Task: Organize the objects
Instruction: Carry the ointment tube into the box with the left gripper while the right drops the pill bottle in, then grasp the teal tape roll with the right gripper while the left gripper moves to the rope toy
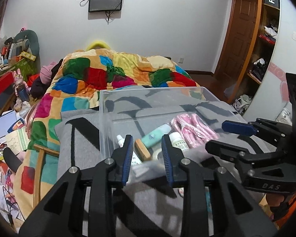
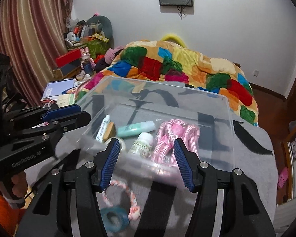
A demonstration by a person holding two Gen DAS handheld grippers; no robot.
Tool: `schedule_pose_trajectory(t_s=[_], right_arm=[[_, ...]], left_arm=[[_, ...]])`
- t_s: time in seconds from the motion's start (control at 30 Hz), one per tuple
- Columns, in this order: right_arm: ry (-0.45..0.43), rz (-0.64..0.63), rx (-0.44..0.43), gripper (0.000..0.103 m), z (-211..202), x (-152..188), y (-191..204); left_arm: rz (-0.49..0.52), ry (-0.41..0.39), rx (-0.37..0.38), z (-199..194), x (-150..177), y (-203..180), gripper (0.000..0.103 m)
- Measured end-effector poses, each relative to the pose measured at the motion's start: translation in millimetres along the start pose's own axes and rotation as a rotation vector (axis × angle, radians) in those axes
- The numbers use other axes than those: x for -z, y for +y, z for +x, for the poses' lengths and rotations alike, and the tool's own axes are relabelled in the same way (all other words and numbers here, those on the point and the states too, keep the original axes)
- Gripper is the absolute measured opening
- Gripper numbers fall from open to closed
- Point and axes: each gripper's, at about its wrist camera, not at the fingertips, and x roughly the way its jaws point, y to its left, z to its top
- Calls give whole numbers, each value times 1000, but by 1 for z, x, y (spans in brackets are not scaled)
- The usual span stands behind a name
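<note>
While the clear bin (image 2: pixel 223 106) already holds tubes, a bottle and the pink cord (image 2: pixel 177 136), the rope ring (image 2: pixel 119 199) and teal tape (image 2: pixel 113 218) remain outside on the grey blanket (image 2: pixel 252 167), both grippers (image 2: pixel 147 164) (image 1: pixel 146 158) empty, jaws spread wide.

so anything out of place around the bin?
Yes: a pink-and-white rope toy and a teal tape roll lie on the grey blanket outside the clear bin, while similar small items sit inside.

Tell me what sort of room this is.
Most likely a bedroom: a bed under a patchwork quilt, striped curtains at one side, and an open wardrobe with shelves beside a wooden door.
</note>
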Motion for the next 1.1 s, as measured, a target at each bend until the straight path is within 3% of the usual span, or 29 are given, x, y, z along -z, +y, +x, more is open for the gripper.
schedule_pose_trajectory(t_s=[0.23,0.53,0.77,0.9,0.97,1.1], right_arm=[[35,-44,-34,54,-12,35,14],[128,-28,-90,54,7,74,24],[108,-10,-64,44,9,79,20],[85,-24,-40,43,-1,78,16],[85,-26,-38,43,-6,79,13],[123,-25,-45,44,-8,87,6]], left_arm=[[17,4,15,-12,20,-8,41],[53,108,8,-3,57,-10,41],[61,152,34,4,68,-19,41],[80,164,70,11,68,-34,42],[94,169,85,14,67,-42,50],[117,184,113,19,67,-54,52]])
